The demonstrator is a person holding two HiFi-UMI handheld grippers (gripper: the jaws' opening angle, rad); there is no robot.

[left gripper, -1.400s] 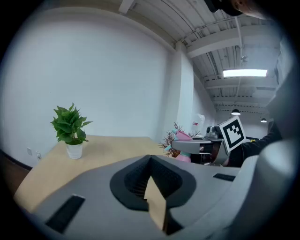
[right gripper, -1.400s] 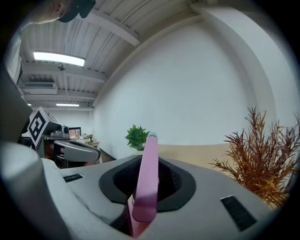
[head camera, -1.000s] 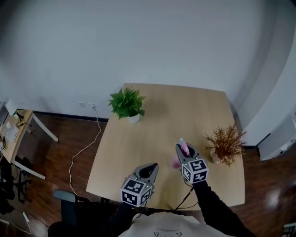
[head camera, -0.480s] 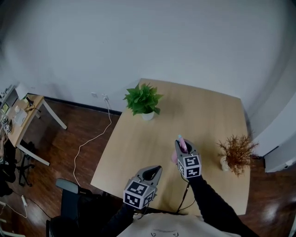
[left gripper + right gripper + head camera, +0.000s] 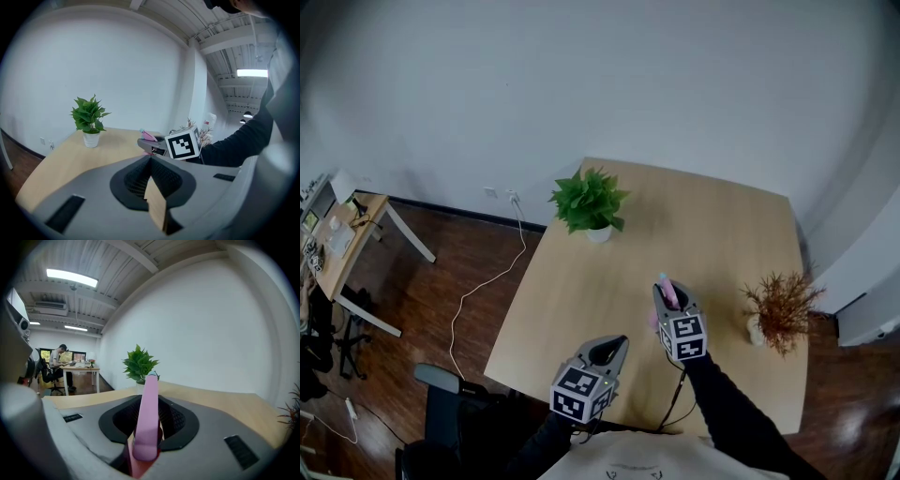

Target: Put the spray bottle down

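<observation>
The pink spray bottle [image 5: 669, 292] is upright in my right gripper [image 5: 667, 298], whose jaws are shut on it, over the front right part of the wooden table [image 5: 581, 300]. In the right gripper view the spray bottle [image 5: 149, 418] fills the gap between the jaws of the right gripper [image 5: 150, 399] and hides their pads. Whether its base touches the table I cannot tell. My left gripper [image 5: 613, 346] hangs at the table's front edge, shut and holding nothing. From the left gripper [image 5: 151, 160] I see the right gripper [image 5: 157, 146] and the bottle's top [image 5: 149, 136] just ahead.
A green potted plant [image 5: 589, 202] stands at the table's far left. A dried brown plant [image 5: 780, 309] stands at the right edge, close to my right arm. On the floor to the left are a white cable [image 5: 487, 281], a chair [image 5: 441, 384] and a side desk [image 5: 347, 239].
The head view has shifted. My right gripper with the bottle has drawn away from the dried plant toward the table's middle. Over the last half second neither gripper has moved.
</observation>
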